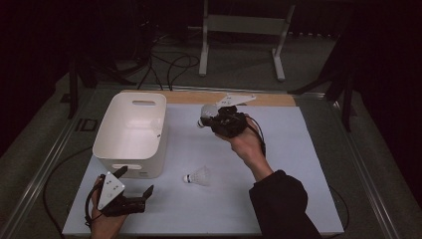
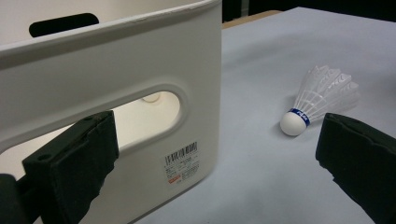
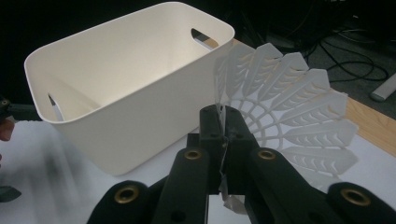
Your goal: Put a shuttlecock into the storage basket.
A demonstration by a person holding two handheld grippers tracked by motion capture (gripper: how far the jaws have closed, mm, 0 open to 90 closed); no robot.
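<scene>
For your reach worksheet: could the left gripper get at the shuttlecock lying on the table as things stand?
Probably yes. The left gripper is open beside the bin, and bare table lies between it and the loose shuttlecock.

High view looks down; both gripper views closely face the white bin (image 1: 130, 133).

Dim room, grey floor (image 1: 40, 134) around the table, black cables (image 1: 169, 62) snaking behind, white metal stand (image 1: 244, 30) at the back.
</scene>
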